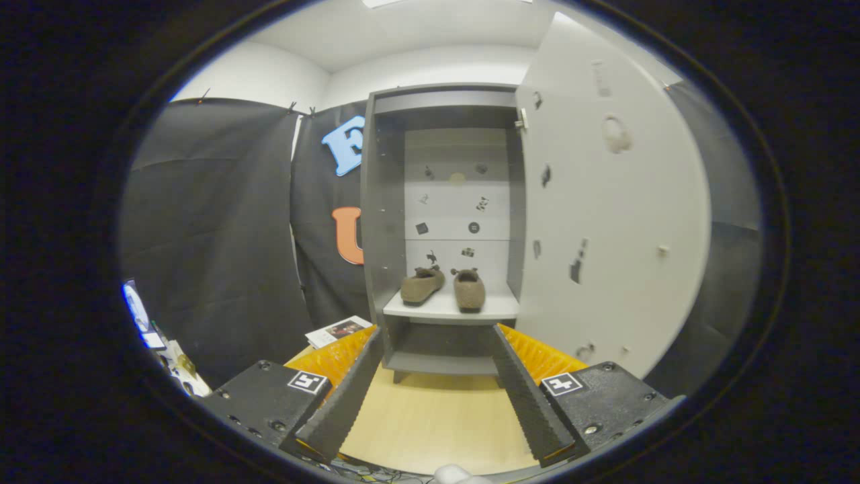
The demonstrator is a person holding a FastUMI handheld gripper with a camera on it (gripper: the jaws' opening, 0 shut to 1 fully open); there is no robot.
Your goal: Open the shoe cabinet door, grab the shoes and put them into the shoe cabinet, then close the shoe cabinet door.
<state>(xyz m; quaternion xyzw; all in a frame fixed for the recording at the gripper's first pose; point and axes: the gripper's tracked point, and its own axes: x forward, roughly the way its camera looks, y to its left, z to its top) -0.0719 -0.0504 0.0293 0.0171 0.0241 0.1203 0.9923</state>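
Two brown shoes (442, 287) already sit side by side on the middle shelf (449, 308) of the shoe cabinet (376, 202), toes toward the tongs, the left one turned a little off line. The cabinet door (611, 202) stands swung wide to the right of the opening, its inner face turned toward the camera. The tongs (437, 386) are spread wide with nothing between the fingers (342, 403), and they hang back from the cabinet above the pale wooden table (437, 417), the cabinet's lower shelf showing in the gap between them. Judging by this, the opening of the door and the stowing of the shoes look finished, and only the closing of the door is left. That would likely mean bringing the tongs round to the right, behind the door's free edge, and pushing it back toward the cabinet front. A booklet (338, 331) lies on the table just left of the cabinet's foot.
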